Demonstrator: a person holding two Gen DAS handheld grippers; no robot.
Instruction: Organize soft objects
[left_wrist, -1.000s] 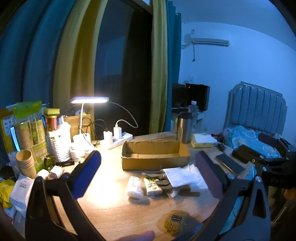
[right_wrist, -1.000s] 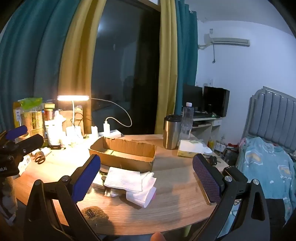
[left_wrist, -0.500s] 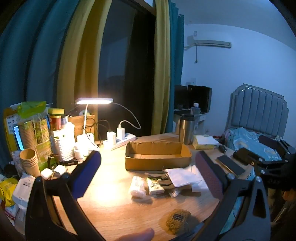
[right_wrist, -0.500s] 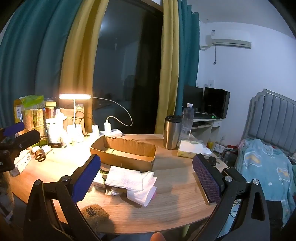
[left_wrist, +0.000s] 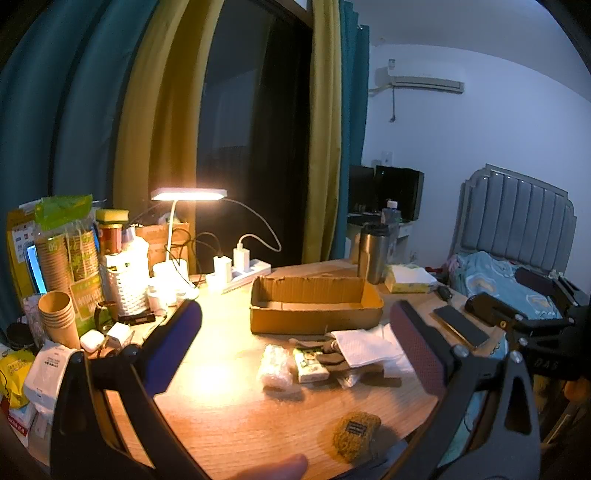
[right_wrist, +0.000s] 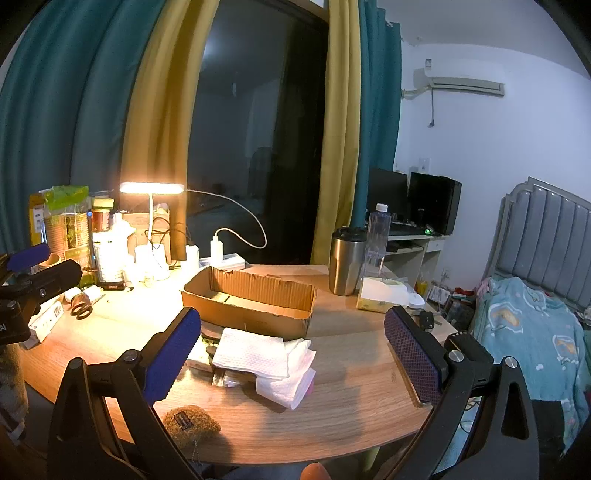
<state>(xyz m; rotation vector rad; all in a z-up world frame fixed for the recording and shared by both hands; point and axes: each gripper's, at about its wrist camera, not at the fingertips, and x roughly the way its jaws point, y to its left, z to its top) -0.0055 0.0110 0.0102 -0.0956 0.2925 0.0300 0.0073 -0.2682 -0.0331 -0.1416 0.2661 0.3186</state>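
Observation:
An empty cardboard box (left_wrist: 316, 306) (right_wrist: 251, 301) stands mid-table. In front of it lie white tissues (left_wrist: 364, 347) (right_wrist: 266, 360), a bubble-wrap bundle (left_wrist: 274, 365), a small green-and-white packet (left_wrist: 309, 363) and dark gloves (left_wrist: 330, 358). A brown fuzzy pouch (left_wrist: 354, 435) (right_wrist: 190, 424) lies near the front edge. My left gripper (left_wrist: 295, 325) is open and empty above the table. My right gripper (right_wrist: 291, 332) is open and empty, above the tissues; its body shows in the left wrist view (left_wrist: 517, 317).
A lit desk lamp (left_wrist: 188, 195), paper cups (left_wrist: 59, 321), packets and chargers crowd the table's left side. A steel tumbler (right_wrist: 345, 260), water bottle (right_wrist: 377, 240) and tissue box (right_wrist: 380, 293) stand at the back right. Scissors (right_wrist: 81, 306) lie left. A bed (right_wrist: 532, 325) is to the right.
Both grippers have drawn back and risen slightly, so the table objects sit a little lower and farther. Both stay open. Nothing on the table has moved.

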